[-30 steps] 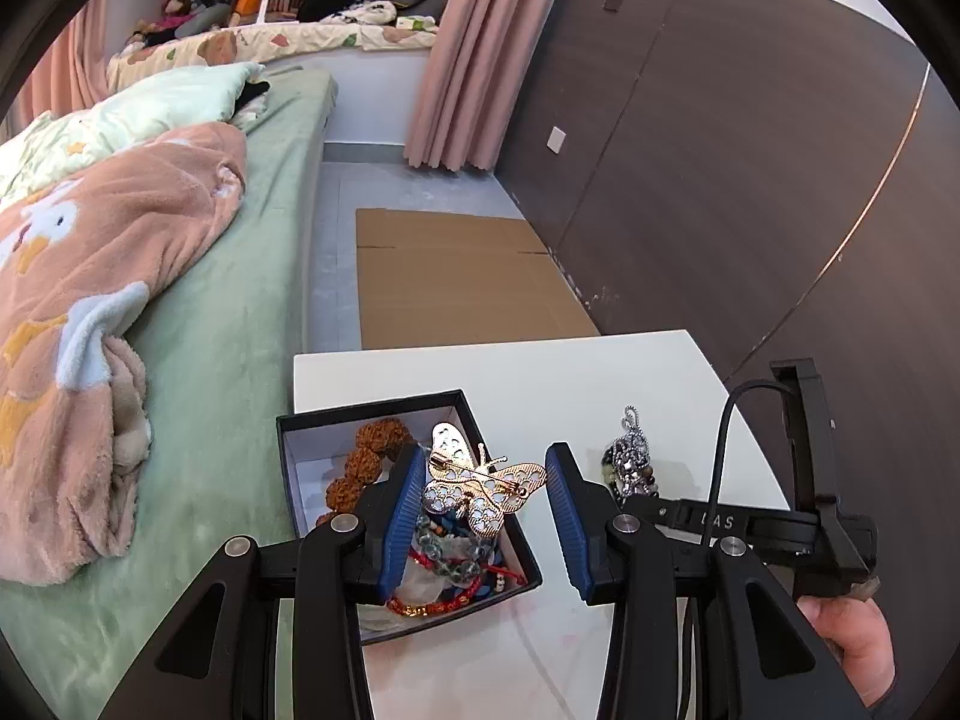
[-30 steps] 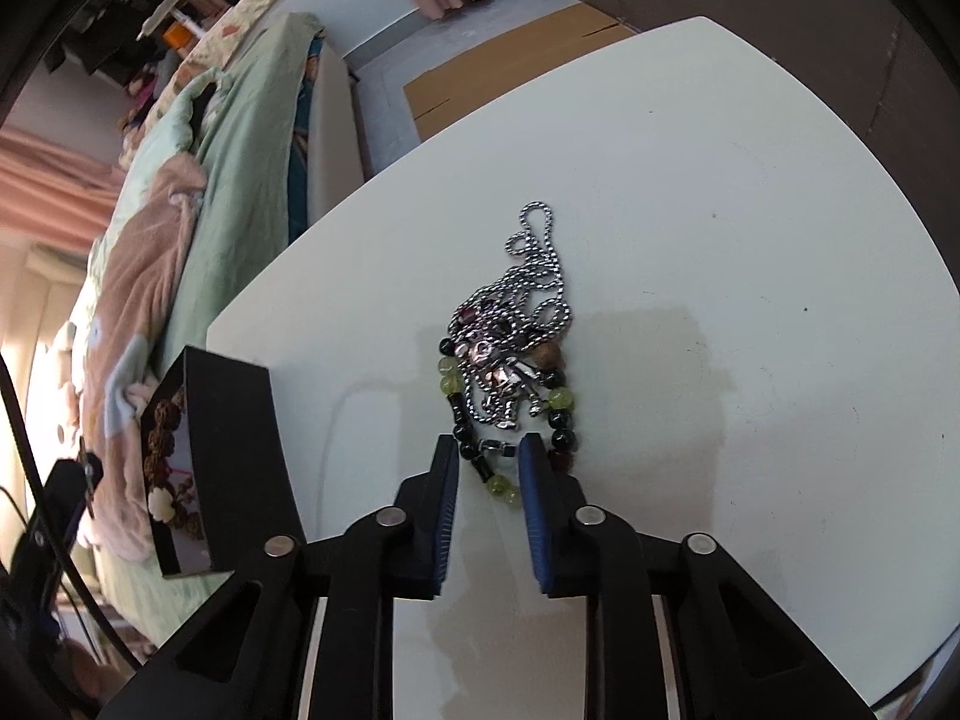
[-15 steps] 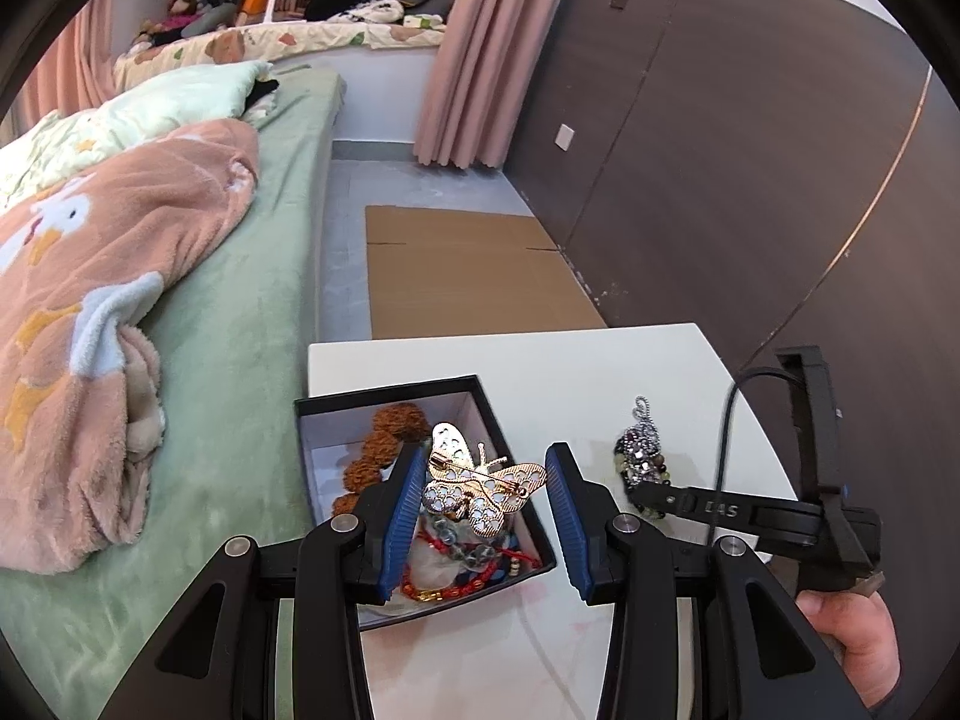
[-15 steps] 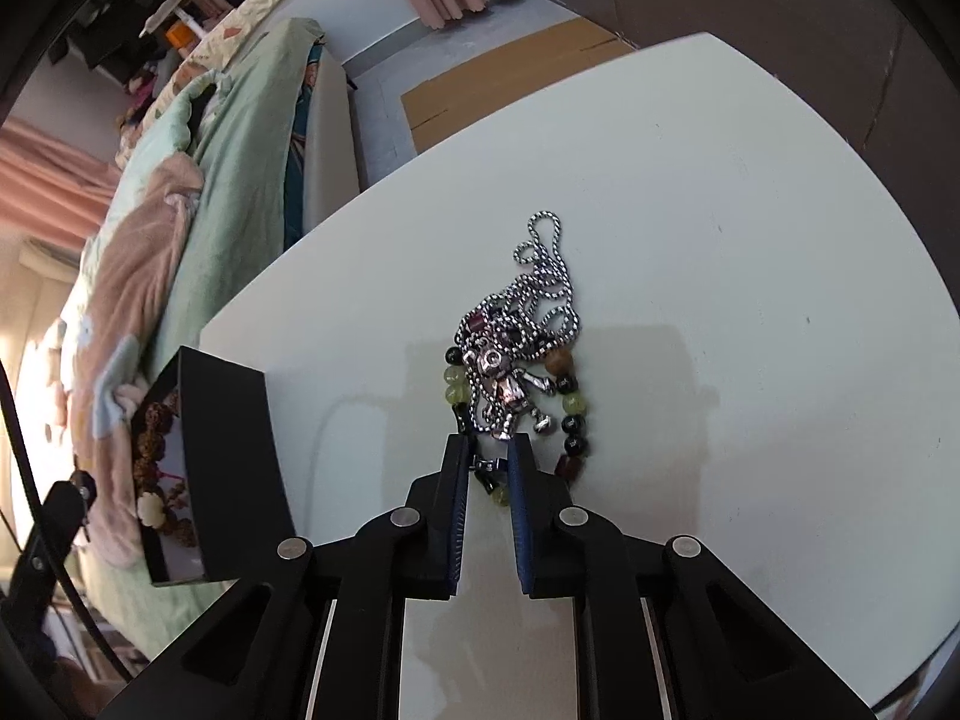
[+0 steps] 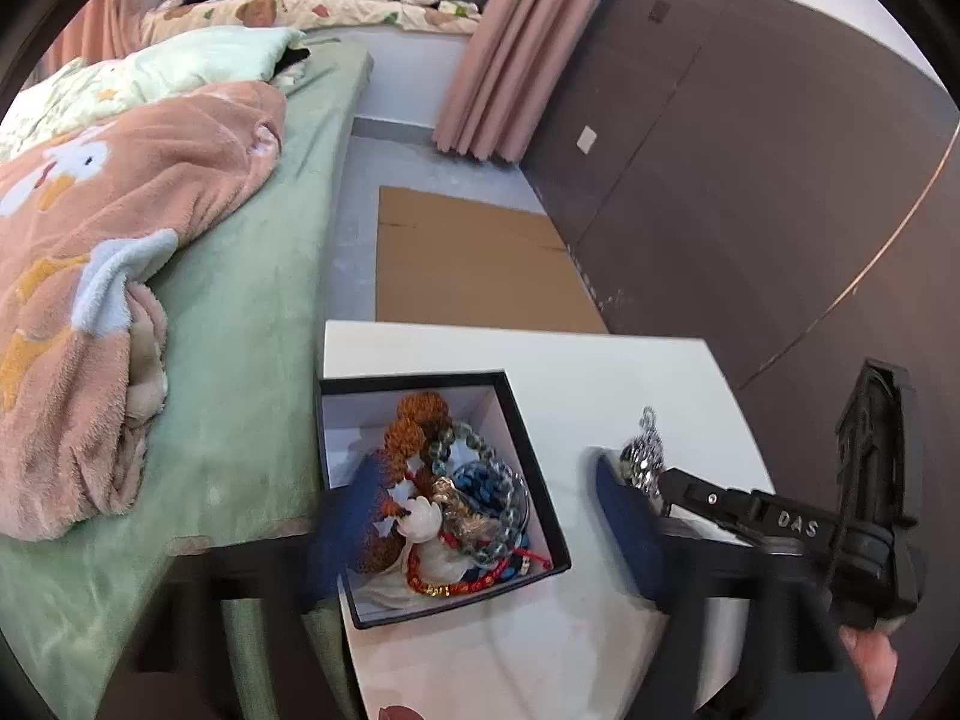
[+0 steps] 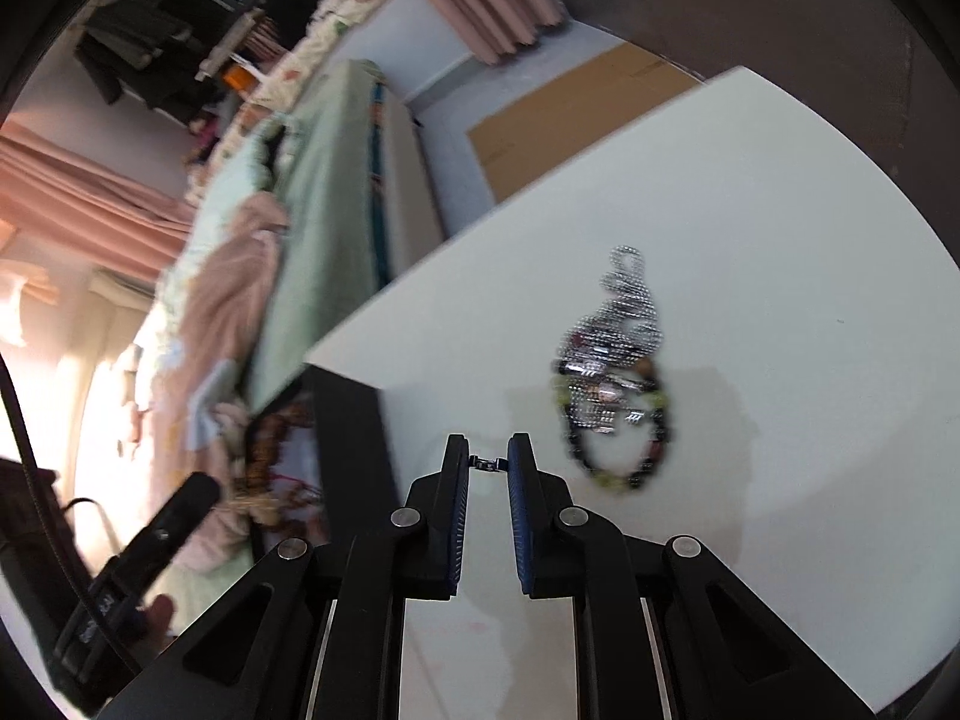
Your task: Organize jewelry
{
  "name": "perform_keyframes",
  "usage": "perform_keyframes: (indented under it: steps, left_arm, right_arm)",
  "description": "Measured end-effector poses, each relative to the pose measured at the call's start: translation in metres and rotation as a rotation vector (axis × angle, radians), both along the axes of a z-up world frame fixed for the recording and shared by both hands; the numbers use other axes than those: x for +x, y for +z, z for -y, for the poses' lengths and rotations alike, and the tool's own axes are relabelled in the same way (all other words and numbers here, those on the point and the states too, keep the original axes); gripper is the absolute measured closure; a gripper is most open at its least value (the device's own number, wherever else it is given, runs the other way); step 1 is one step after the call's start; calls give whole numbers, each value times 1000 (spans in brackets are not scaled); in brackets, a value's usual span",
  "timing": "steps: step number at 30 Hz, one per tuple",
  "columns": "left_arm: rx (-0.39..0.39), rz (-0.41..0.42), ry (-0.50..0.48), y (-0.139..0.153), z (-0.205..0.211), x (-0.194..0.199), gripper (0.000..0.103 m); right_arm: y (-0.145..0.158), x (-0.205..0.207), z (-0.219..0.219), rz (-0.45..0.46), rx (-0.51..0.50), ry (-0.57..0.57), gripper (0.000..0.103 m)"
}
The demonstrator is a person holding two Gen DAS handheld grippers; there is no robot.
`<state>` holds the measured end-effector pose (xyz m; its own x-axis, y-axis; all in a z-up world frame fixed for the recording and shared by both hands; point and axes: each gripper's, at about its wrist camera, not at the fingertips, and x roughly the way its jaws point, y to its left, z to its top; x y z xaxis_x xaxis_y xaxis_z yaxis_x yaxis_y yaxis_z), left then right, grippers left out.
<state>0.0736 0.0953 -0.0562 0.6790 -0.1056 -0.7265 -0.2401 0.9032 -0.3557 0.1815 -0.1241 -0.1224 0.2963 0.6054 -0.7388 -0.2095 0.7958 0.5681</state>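
Left wrist view: left tongs (image 5: 480, 516) just sprang wide, nothing between them, jewelry box (image 5: 528, 456) below. Right tongs (image 6: 487, 463) pinch a small metal clasp (image 6: 486, 463); bead-and-chain pile (image 6: 618, 378) just right.

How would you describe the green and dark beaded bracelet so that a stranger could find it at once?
Start at the white table beside the green bed. Out on its bare top, right of the black jewelry box, lies one small heap. The beaded bracelet is the ring of green and dark beads there, under a tangle of silver ball chain.
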Motion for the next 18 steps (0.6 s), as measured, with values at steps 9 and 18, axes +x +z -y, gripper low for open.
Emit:
perform_keyframes:
  steps: [9,18]
  left_arm:
    - [-24,46,103,10,-31,-5,4]
    - [-60,54,182,8,-57,-8,4]
  right_arm:
    - [25,-17,-45,77,145,141,89]
    - [32,-24,-94,104,182,264,78]
